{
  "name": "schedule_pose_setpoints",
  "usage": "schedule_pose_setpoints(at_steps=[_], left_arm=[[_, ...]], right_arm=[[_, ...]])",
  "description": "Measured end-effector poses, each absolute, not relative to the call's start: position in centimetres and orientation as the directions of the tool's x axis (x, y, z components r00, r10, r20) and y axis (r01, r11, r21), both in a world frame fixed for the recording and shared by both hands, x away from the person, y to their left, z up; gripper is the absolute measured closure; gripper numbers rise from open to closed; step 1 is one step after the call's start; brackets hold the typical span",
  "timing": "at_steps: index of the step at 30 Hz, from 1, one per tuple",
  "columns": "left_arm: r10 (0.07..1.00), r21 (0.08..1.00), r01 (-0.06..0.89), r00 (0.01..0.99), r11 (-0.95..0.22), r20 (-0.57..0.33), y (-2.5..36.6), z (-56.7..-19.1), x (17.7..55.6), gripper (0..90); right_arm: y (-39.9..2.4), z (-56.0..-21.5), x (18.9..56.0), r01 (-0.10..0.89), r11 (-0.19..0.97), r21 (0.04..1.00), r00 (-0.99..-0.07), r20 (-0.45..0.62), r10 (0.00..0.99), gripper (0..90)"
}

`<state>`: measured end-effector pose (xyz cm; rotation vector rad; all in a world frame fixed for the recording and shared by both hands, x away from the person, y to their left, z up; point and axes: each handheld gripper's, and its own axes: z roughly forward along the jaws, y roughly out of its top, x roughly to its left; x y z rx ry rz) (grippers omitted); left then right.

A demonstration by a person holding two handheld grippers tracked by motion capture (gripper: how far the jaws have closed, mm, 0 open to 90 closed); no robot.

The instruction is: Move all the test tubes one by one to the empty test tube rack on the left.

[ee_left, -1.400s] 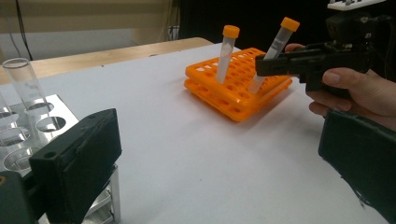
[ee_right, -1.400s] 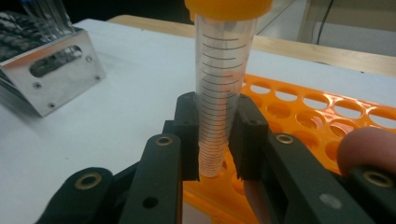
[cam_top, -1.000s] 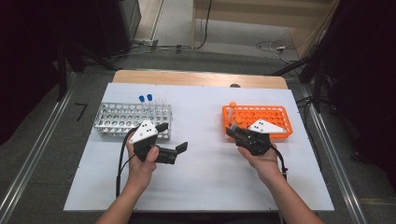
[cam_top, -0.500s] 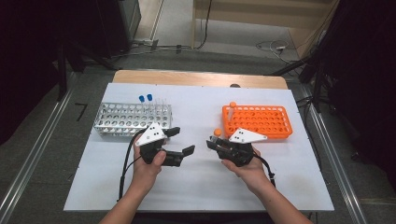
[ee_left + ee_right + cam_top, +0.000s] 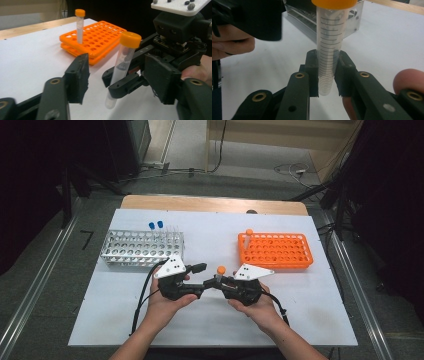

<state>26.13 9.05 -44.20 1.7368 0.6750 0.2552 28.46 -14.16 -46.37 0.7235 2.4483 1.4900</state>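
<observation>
Left gripper view: right tool (image 5: pixel 117 85) clamps the upright orange-capped tube (image 5: pixel 122 67), seemingly standing between the closing, not-yet-touching jaws of the left tool (image 5: pixel 120 82).

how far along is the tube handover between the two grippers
Done: the right gripper has lifted an orange-capped tube clear of the orange rack and holds it upright. In hand: the left gripper has just been closing around it, pads not yet touching. Left: gripping, release, then probably placing it in the metal rack.
</observation>
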Motion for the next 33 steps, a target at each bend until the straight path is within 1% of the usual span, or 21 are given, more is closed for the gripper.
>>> schedule_pose_setpoints(at_steps=[12,20,25,30,32,33], left_arm=[[0.512,0.942,0.285,0.844,-0.179,-0.158,8.3,-44.2,26.0,64.9],[0.525,0.94,0.265,0.843,-0.216,-0.117,8.0,-44.2,25.9,70.9],[0.541,0.938,0.265,0.834,-0.222,-0.108,8.1,-44.2,25.9,74.1],[0.544,0.94,0.256,0.833,-0.225,-0.097,8.0,-44.2,25.9,74.3],[0.55,0.943,0.254,0.83,-0.217,-0.097,8.1,-44.1,25.9,74.3],[0.553,0.943,0.251,0.828,-0.218,-0.093,8.2,-44.0,25.9,74.3]], right_arm=[[-12.8,-46.4,27.4,0.284,0.409,0.867,-0.889,0.078,0.452,72.3],[-12.7,-46.5,27.3,0.293,0.417,0.86,-0.894,0.092,0.439,72.3],[-12.8,-46.5,27.4,0.299,0.412,0.861,-0.892,0.098,0.441,72.2],[-12.8,-46.4,27.4,0.3,0.409,0.862,-0.891,0.1,0.442,72.0],[-12.9,-46.4,27.5,0.299,0.409,0.862,-0.893,0.101,0.439,70.4],[-12.9,-46.4,27.5,0.298,0.41,0.862,-0.896,0.105,0.431,67.6]])
